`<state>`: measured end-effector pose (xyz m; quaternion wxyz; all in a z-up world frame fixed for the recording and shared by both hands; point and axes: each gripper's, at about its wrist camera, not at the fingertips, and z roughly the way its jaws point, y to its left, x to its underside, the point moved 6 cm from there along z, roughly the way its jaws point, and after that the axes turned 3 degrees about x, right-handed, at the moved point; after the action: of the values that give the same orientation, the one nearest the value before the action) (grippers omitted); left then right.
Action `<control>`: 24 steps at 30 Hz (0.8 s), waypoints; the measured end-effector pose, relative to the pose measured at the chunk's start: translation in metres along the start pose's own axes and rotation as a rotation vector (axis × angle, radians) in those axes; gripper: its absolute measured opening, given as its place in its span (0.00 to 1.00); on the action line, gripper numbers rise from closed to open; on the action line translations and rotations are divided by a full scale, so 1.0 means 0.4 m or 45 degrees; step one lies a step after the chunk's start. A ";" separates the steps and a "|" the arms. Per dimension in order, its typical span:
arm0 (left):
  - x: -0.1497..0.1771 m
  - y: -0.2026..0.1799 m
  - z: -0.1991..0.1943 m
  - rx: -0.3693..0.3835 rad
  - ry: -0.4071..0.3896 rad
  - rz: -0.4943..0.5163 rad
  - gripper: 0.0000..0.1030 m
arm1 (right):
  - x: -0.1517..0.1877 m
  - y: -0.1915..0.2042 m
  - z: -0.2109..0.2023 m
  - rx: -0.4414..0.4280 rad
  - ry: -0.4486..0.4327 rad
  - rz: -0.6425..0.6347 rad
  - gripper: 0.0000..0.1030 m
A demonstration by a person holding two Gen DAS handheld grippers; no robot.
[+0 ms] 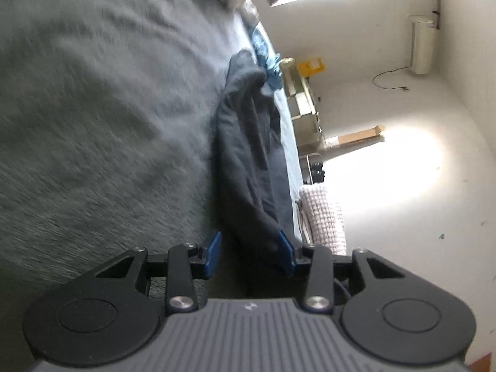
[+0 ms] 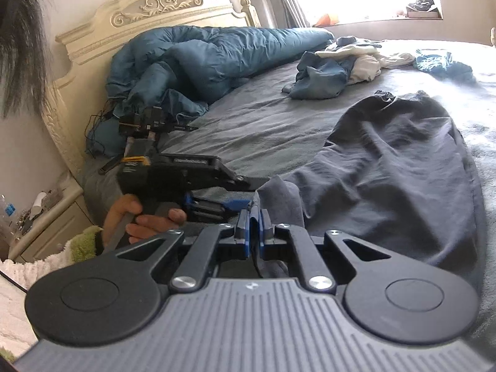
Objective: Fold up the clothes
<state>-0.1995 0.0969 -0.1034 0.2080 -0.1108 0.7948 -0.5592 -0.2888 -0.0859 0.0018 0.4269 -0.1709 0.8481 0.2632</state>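
Note:
A dark navy garment (image 2: 396, 161) lies spread on the grey bed sheet (image 2: 263, 124). My right gripper (image 2: 254, 217) is shut on its near edge, with cloth pinched between the blue pads. In the left wrist view, which is rolled sideways, the same garment (image 1: 248, 155) runs away from my left gripper (image 1: 251, 251). That gripper is open, its blue pads on either side of the garment's near corner. The left gripper (image 2: 229, 200) also shows in the right wrist view, held by a hand just left of the right gripper.
A teal duvet (image 2: 201, 59) is bunched against the cream headboard (image 2: 155, 9). A pile of blue and white clothes (image 2: 341, 62) lies at the far side of the bed. A nightstand (image 2: 46, 217) stands at left. A white knitted cloth (image 1: 325, 214) lies by the bed edge.

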 end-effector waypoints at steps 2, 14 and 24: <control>-0.007 0.004 0.025 0.004 0.012 -0.039 0.41 | -0.006 -0.003 -0.010 0.000 -0.012 0.003 0.04; -0.061 -0.042 0.135 0.031 0.033 -0.128 0.10 | -0.020 -0.052 -0.041 0.030 -0.067 0.047 0.04; -0.171 -0.079 0.032 -0.088 -0.080 -0.059 0.16 | -0.020 -0.060 -0.030 0.022 -0.062 0.031 0.04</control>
<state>-0.1344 0.1030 -0.0634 0.2159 -0.1536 0.8039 -0.5324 -0.2794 -0.1117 0.0071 0.4455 -0.1504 0.8417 0.2653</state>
